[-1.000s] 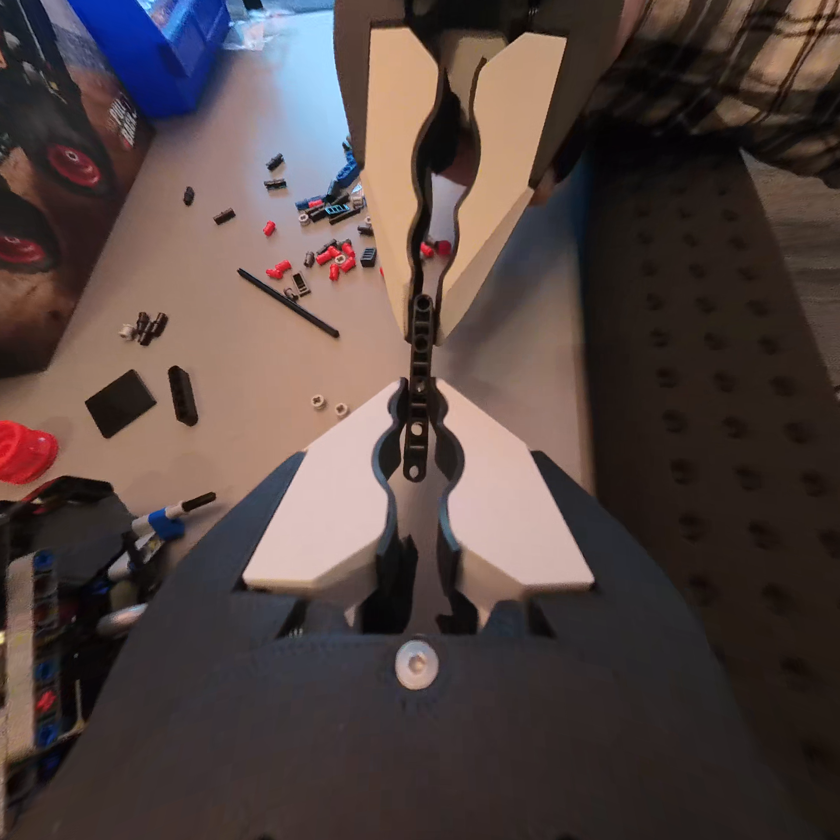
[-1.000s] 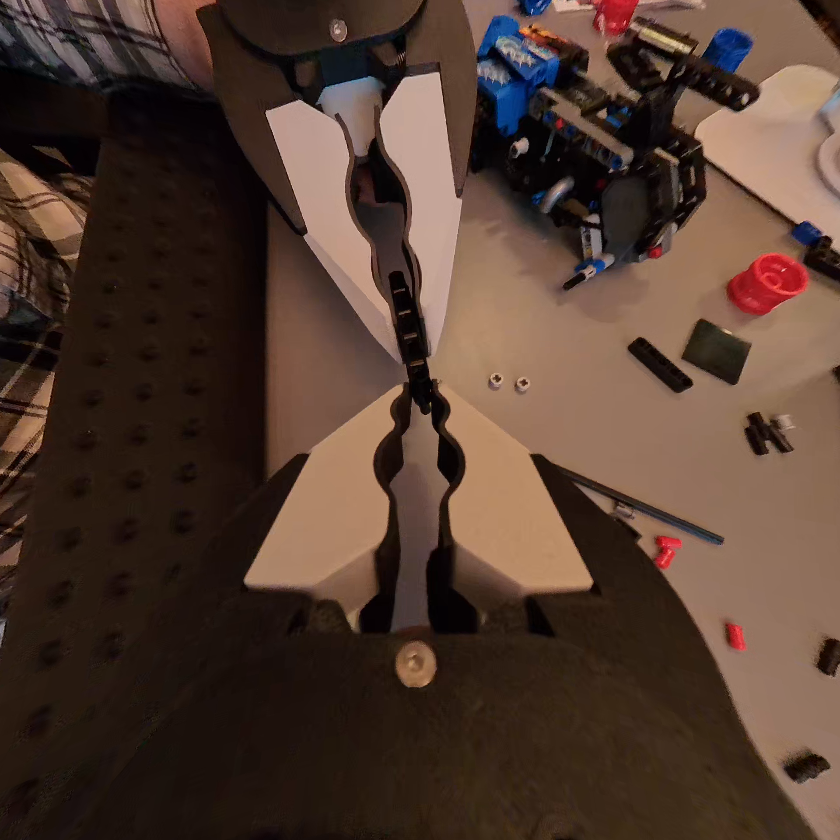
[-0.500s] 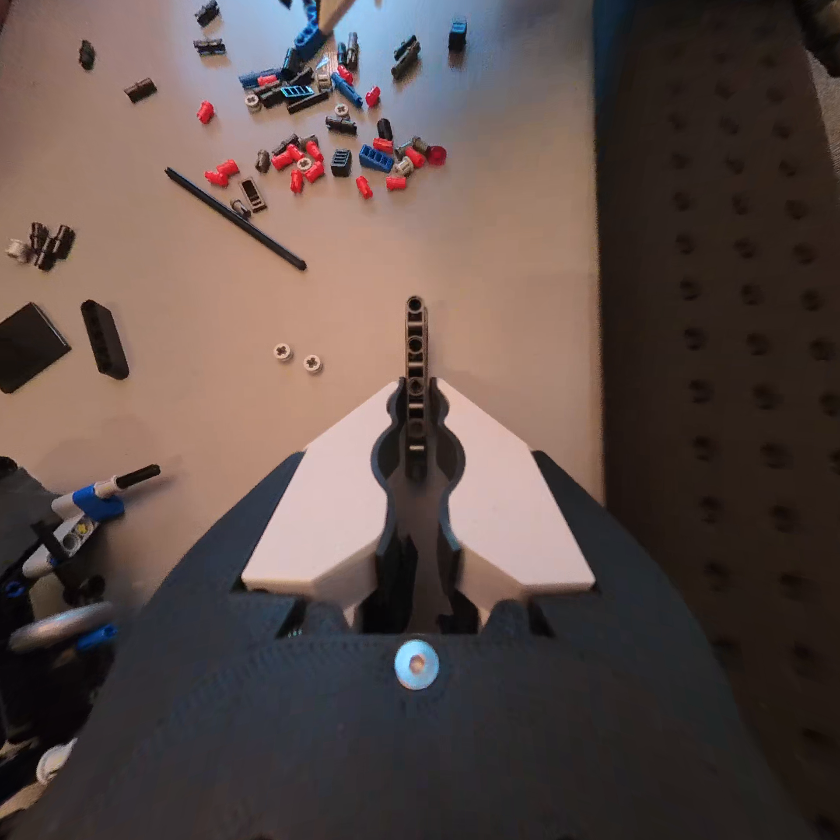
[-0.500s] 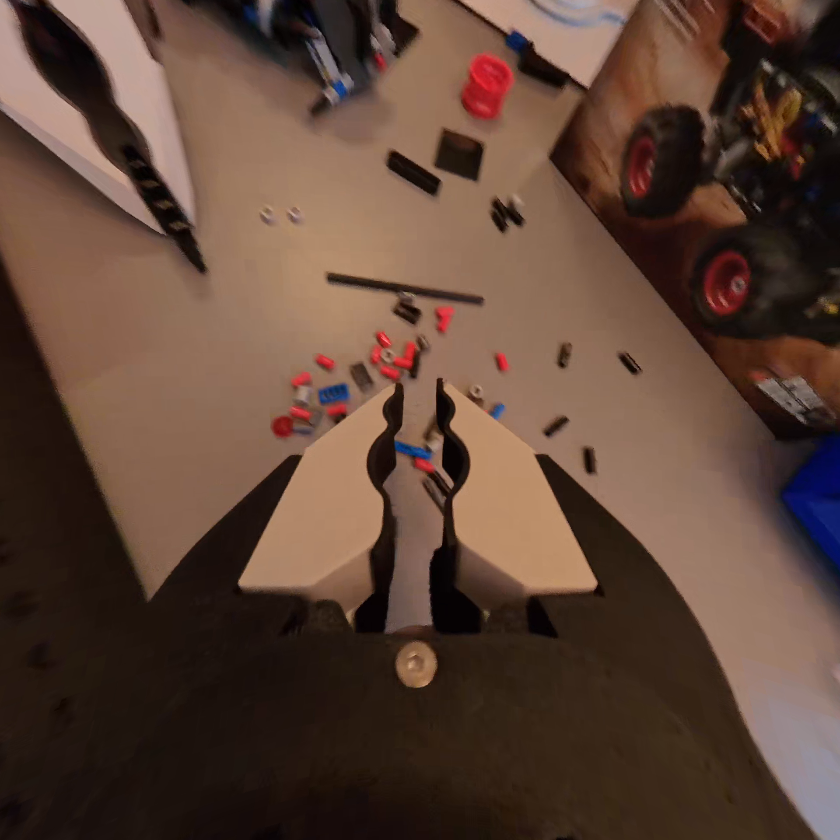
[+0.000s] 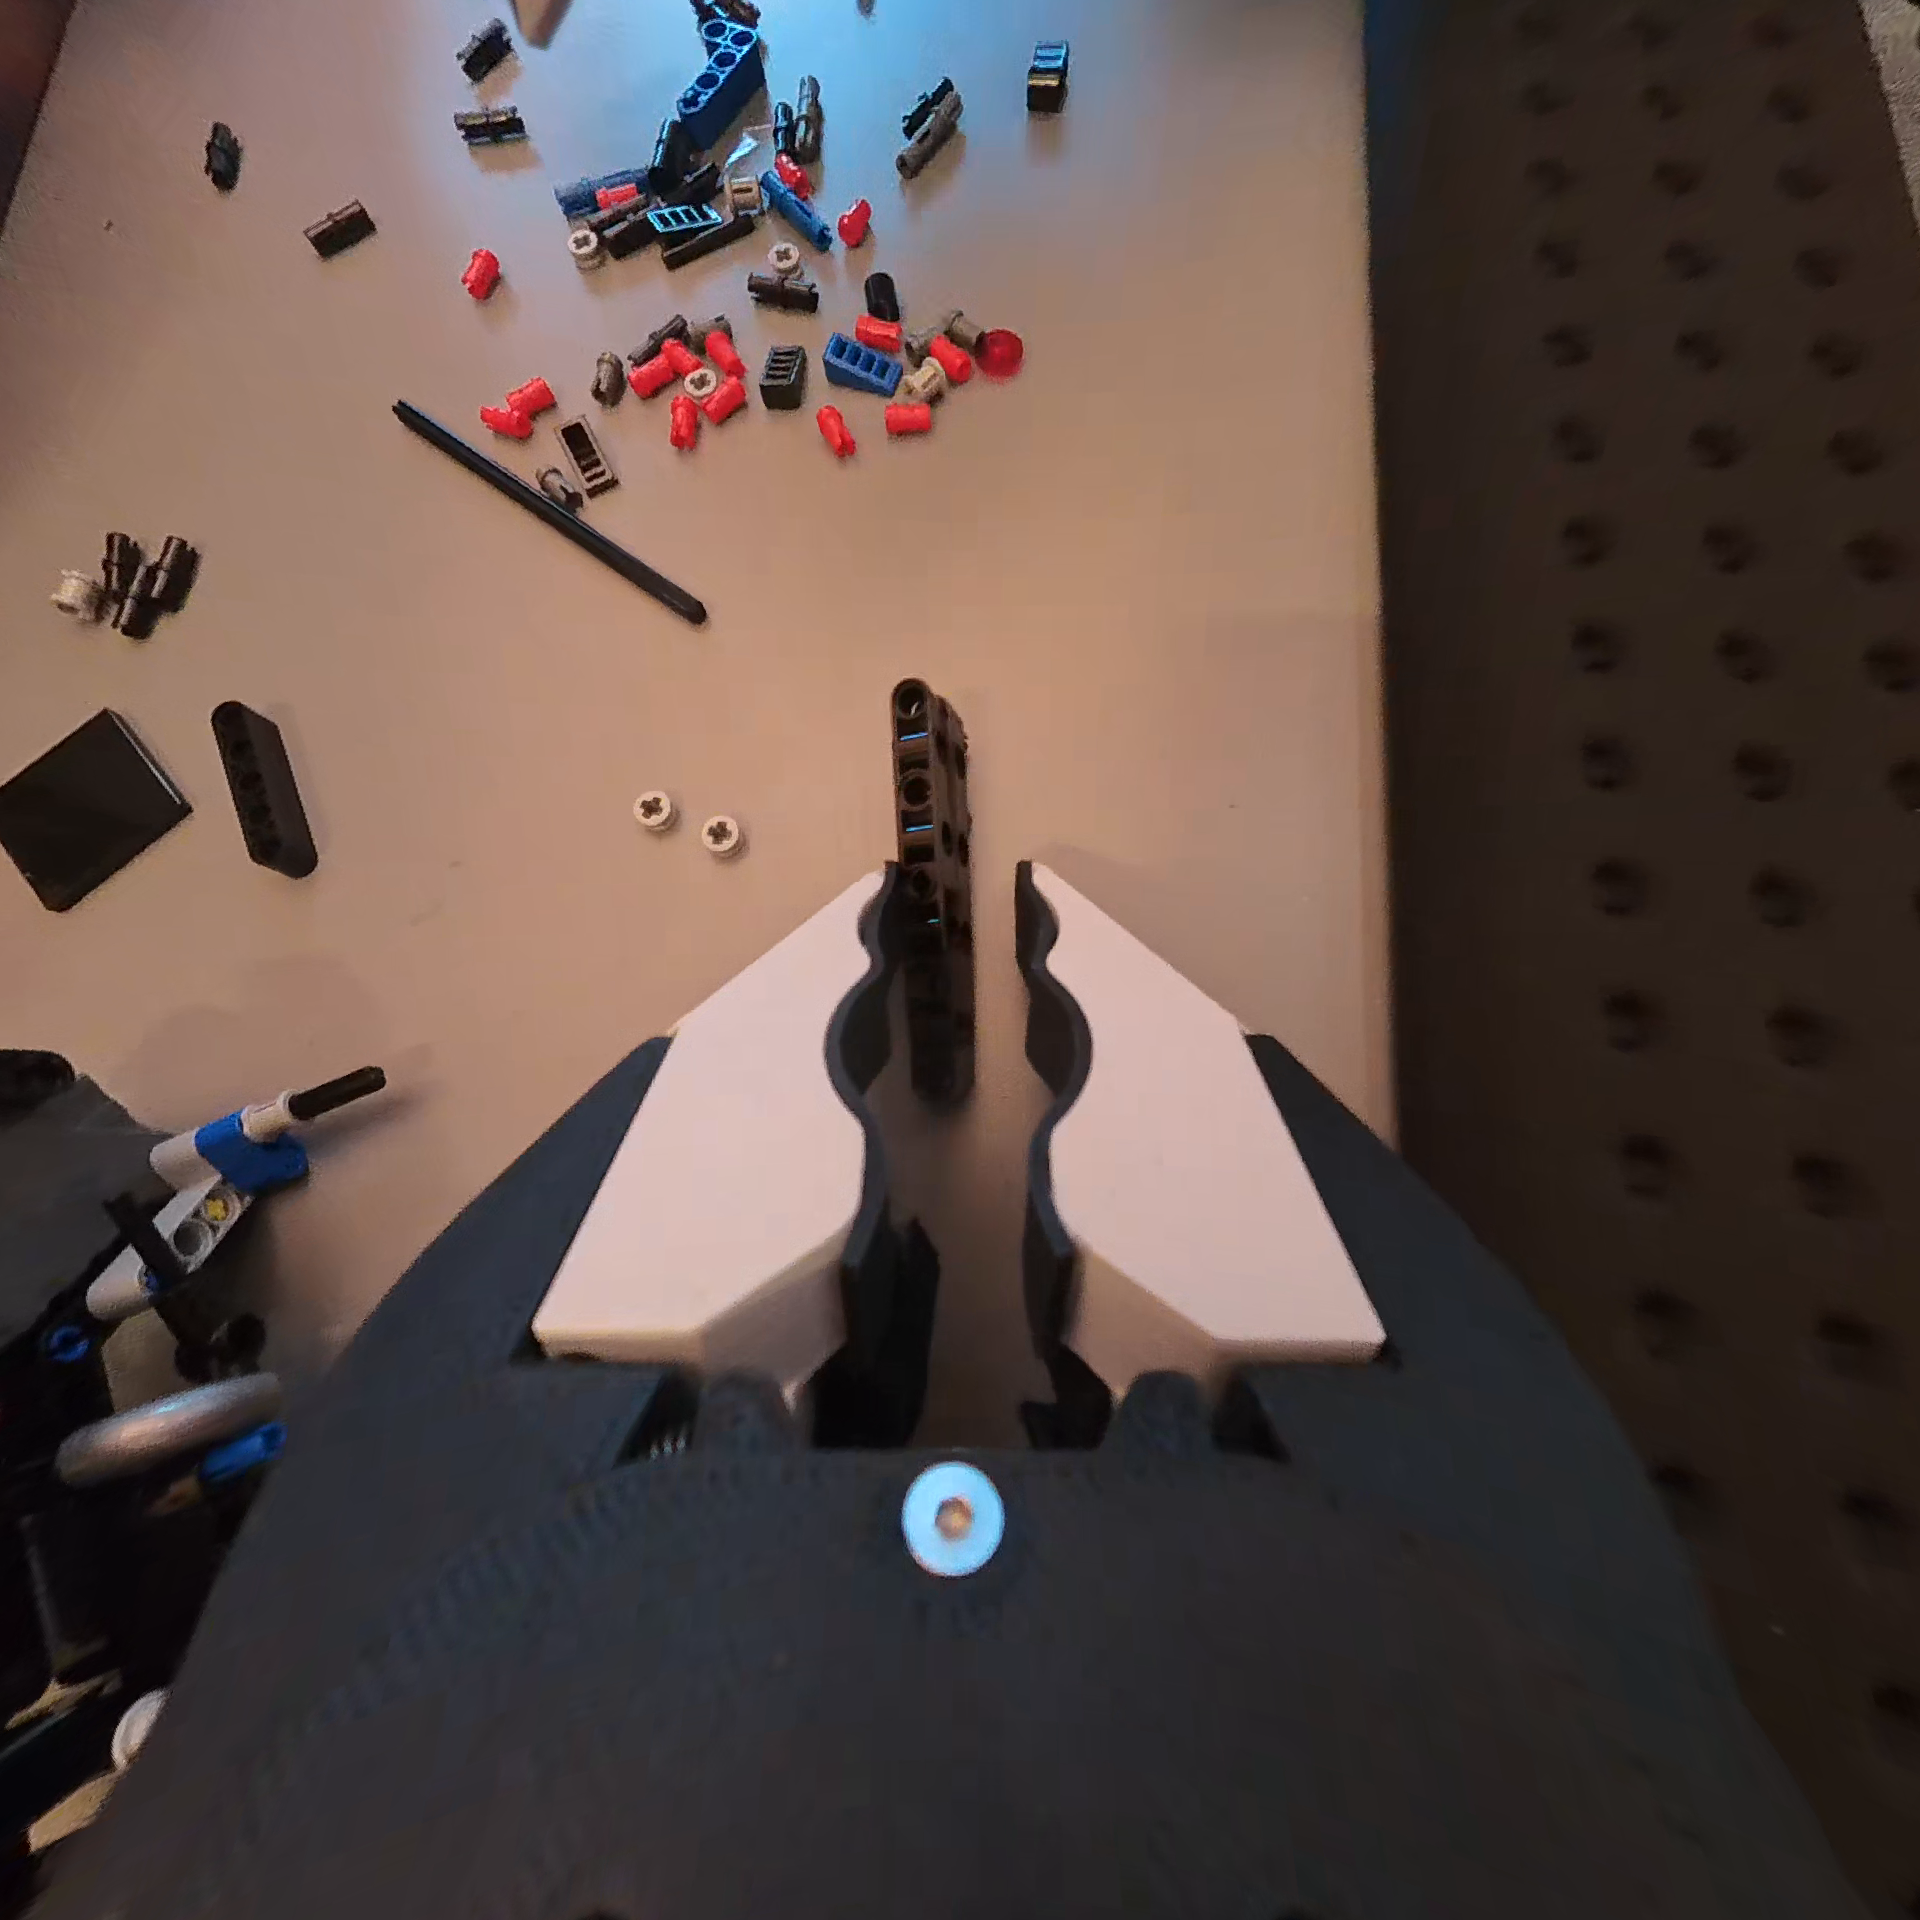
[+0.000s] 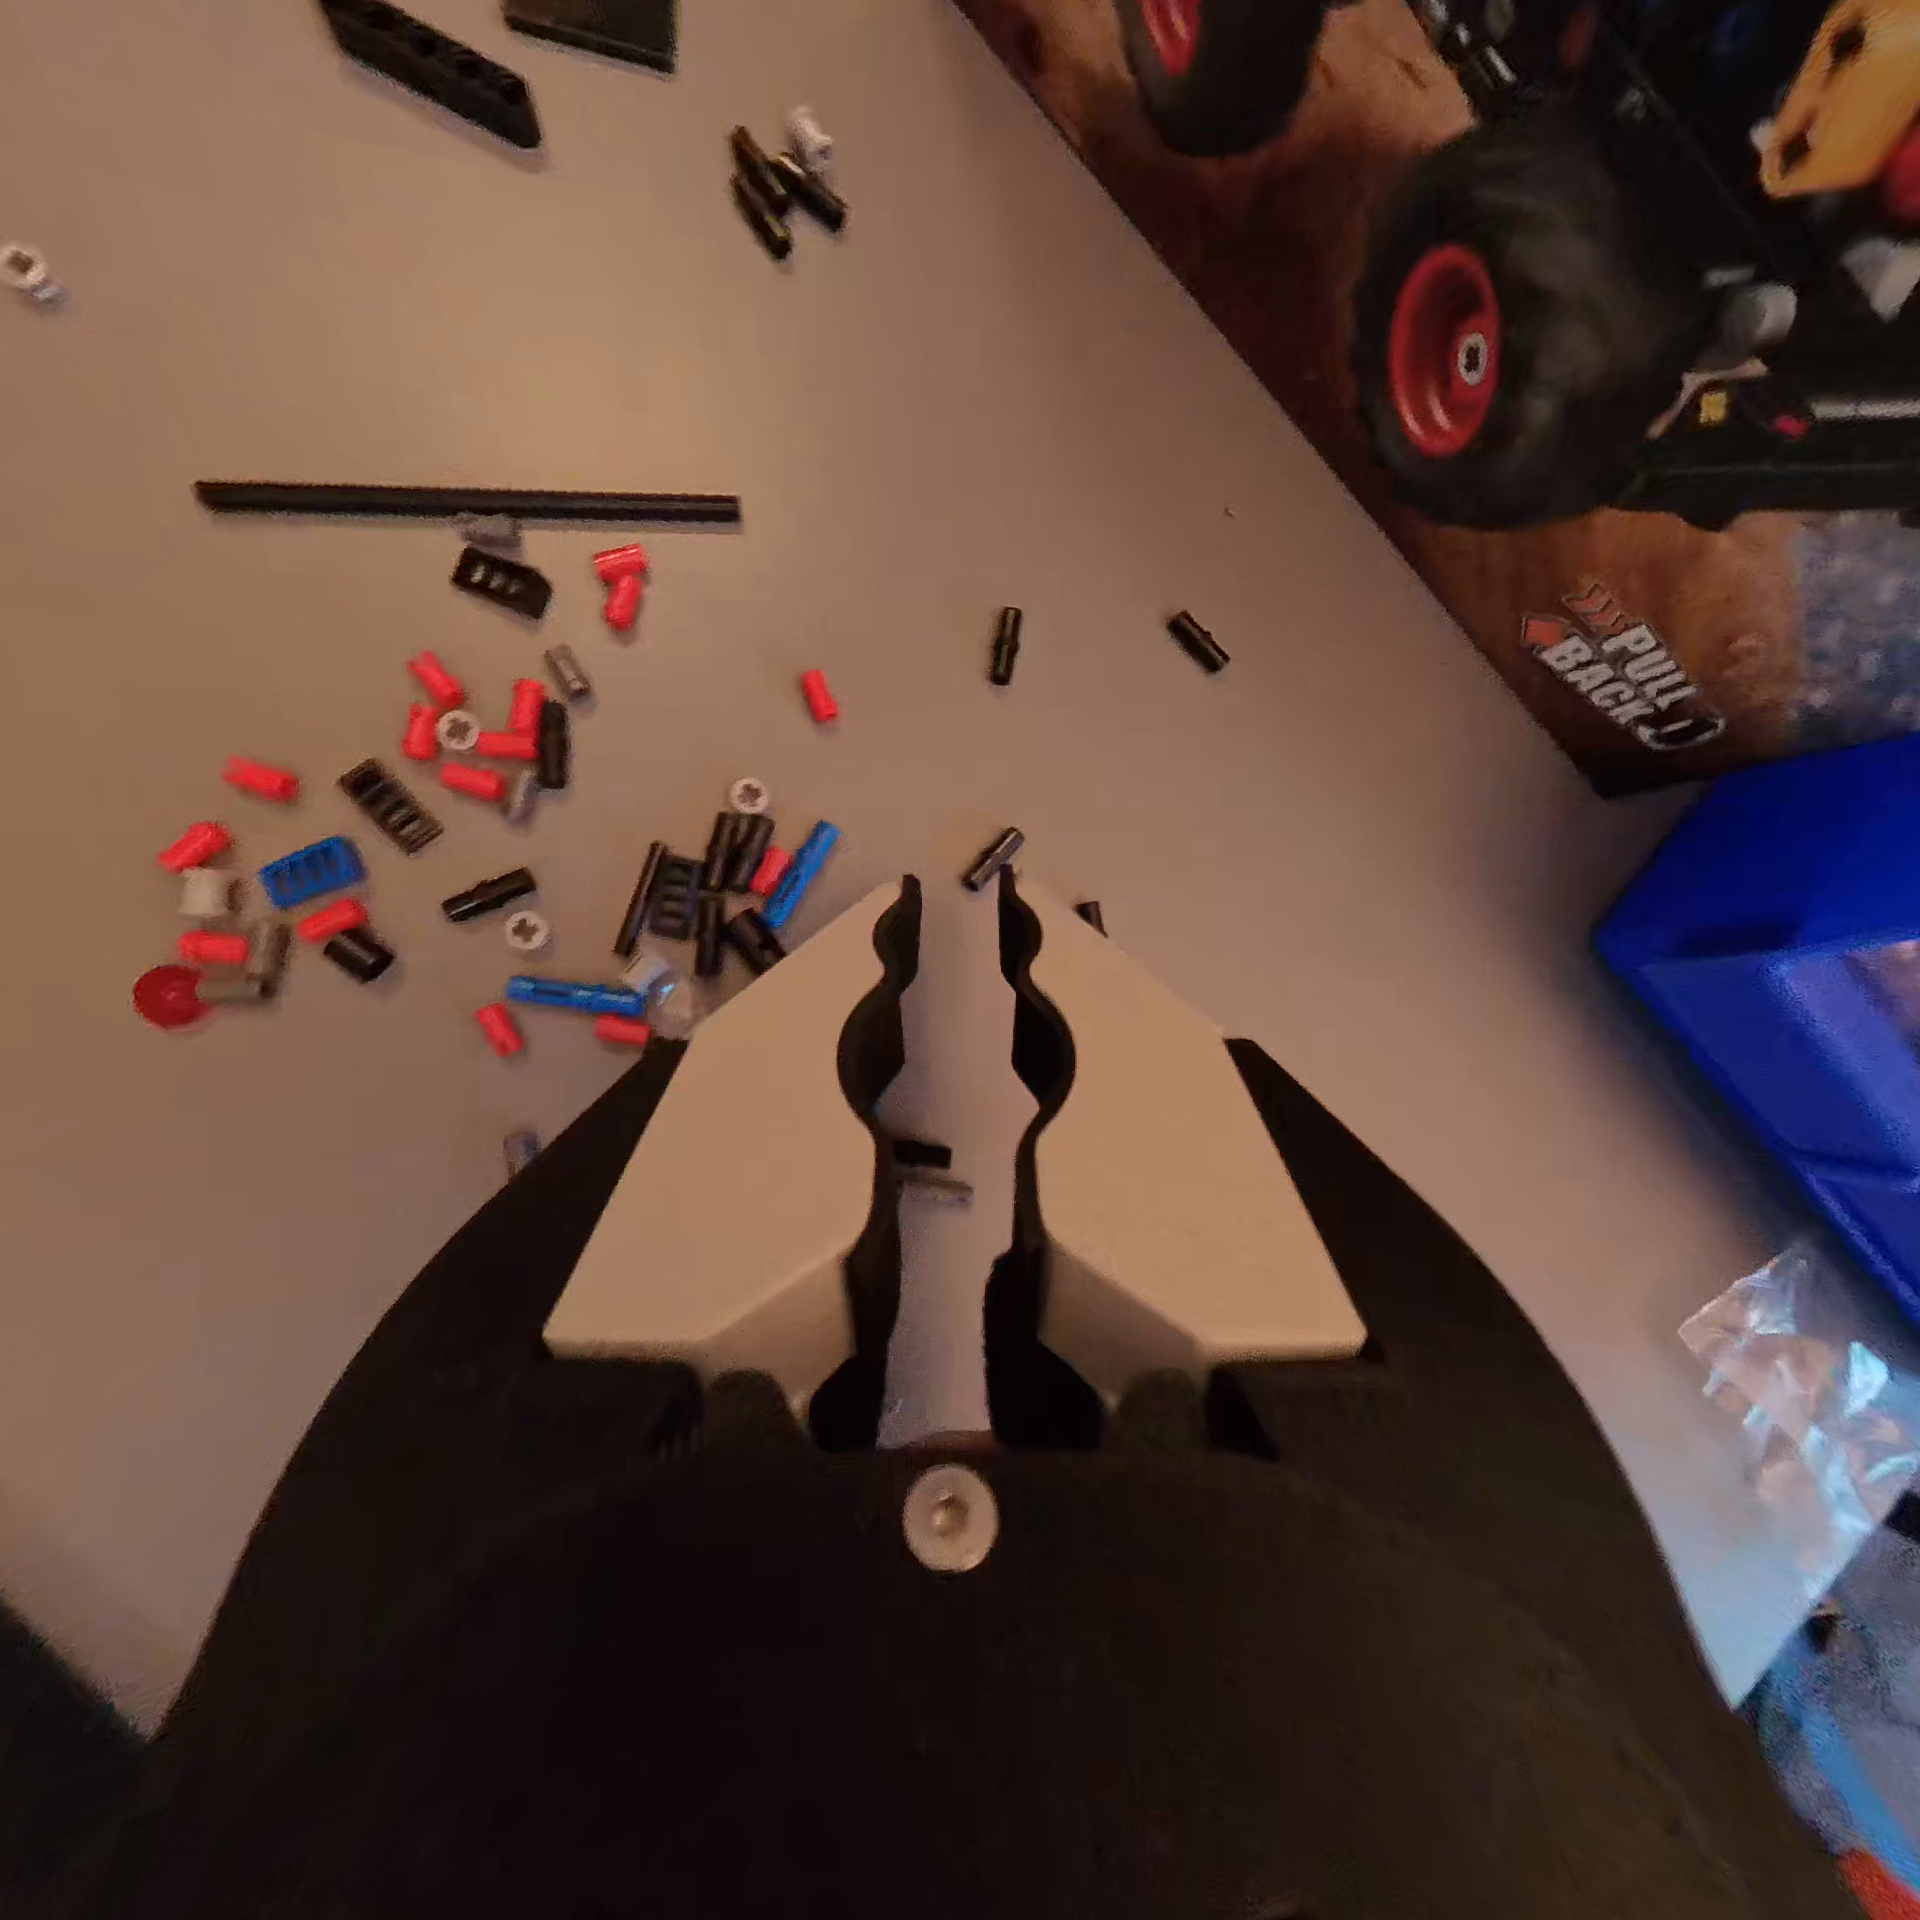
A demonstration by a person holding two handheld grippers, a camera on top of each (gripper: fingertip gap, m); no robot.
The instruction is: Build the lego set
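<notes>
My left gripper (image 5: 954, 873) is open. A long black holed beam (image 5: 928, 831) stands between its jaws, against the left finger (image 5: 748, 1122) and apart from the right one, and sticks out past the tips. My right gripper (image 6: 956, 883) is slightly open and empty, low over a scatter of small red, black and blue pins (image 6: 499, 748). The same scatter (image 5: 748, 343) lies far ahead in the left wrist view. The partly built model (image 5: 156, 1247) is at the lower left there.
A long black axle (image 5: 551, 514) (image 6: 468, 504), a short black beam (image 5: 263, 790), a black panel (image 5: 88, 805) and two white bushes (image 5: 686, 821) lie on the table. The set's box (image 6: 1558, 312), a blue bin (image 6: 1787, 987), a plastic bag (image 6: 1808, 1403) and a dark dotted mat (image 5: 1662, 727) border it. Left tips to right tips: about 25 centimetres. From the right gripper's tips to the long black axle (image 6: 468, 504) is close to 11 centimetres. My left wrist view (image 5: 551, 497) looks at it from another angle.
My right gripper let go of the beam's far end and swung away to the pile of pins. My left gripper opened, and the beam now leans on its left finger.
</notes>
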